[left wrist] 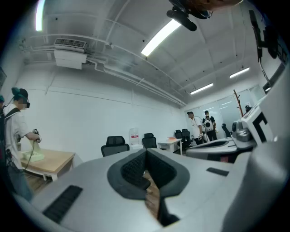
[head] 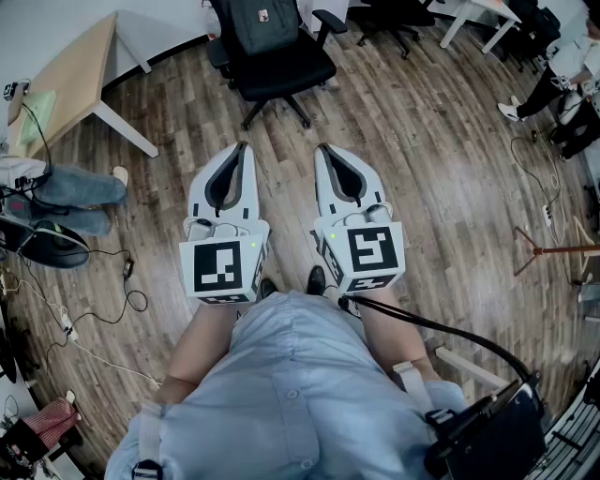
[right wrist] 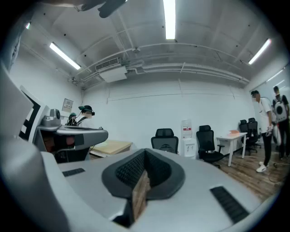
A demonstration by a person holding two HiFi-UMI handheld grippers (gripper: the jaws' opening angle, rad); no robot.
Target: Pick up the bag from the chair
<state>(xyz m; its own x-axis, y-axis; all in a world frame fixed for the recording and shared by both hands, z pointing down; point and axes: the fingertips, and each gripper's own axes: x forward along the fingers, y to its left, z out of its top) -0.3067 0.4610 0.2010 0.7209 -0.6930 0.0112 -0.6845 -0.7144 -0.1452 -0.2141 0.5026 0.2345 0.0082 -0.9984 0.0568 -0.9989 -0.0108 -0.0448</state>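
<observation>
Black office chair [head: 281,70] stands well ahead, dark bag [head: 261,21] propped upright against its backrest; looks soft and saggy, likely best taken by its top edge. Left gripper [head: 234,164] and right gripper [head: 336,169] are closed tight, holding nothing

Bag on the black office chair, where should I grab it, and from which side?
Probably by its upper edge, coming in from the open front of the office chair. The bag stands upright at the back of it, and the armrests close off both sides.
</observation>
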